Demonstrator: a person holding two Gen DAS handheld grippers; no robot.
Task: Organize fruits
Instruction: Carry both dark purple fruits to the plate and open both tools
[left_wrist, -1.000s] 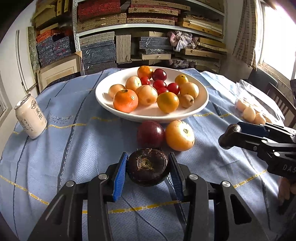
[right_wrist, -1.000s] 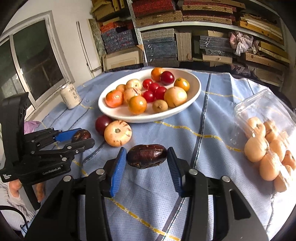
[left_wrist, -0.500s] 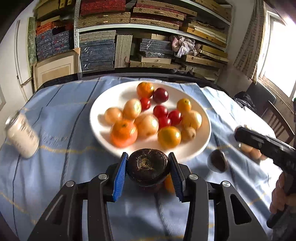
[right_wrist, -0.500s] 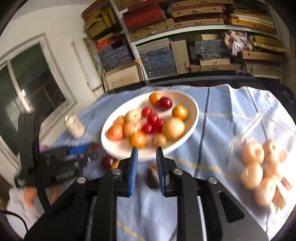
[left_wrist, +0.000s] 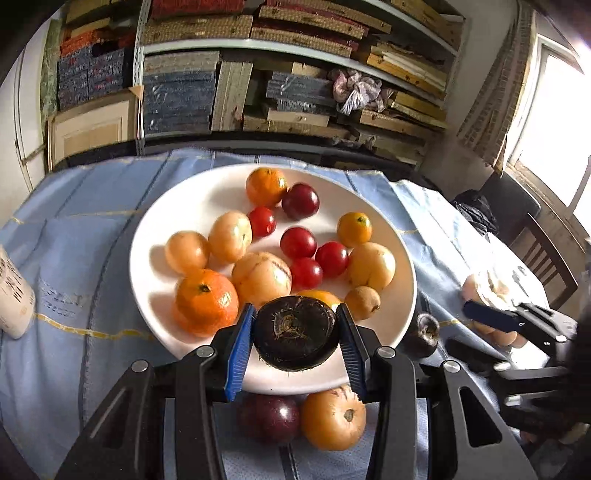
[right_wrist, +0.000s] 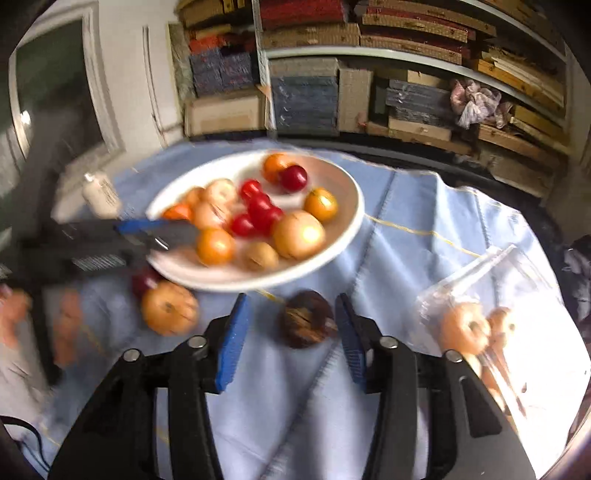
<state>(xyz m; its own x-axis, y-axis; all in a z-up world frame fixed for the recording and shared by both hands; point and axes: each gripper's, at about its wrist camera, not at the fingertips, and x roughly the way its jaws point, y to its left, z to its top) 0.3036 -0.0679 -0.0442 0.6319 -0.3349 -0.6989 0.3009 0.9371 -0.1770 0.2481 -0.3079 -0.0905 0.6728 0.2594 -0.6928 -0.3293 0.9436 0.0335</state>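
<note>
Left gripper (left_wrist: 294, 341) clamps a dark fruit (left_wrist: 295, 338) over the plate's (left_wrist: 170, 221) near rim; bare plate lies at the far left. Only the left view shows two loose fruits (left_wrist: 303, 421) below that rim. Right gripper (right_wrist: 291, 332), jaws opening, hangs over the cloth (right_wrist: 406, 229); a second dark fruit (right_wrist: 304, 325) lies between them, near the right pad, contact unclear. Only the right view shows the bag (right_wrist: 491, 314).

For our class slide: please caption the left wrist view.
Left gripper carries a dark fruit over the white plate of fruit.
</note>
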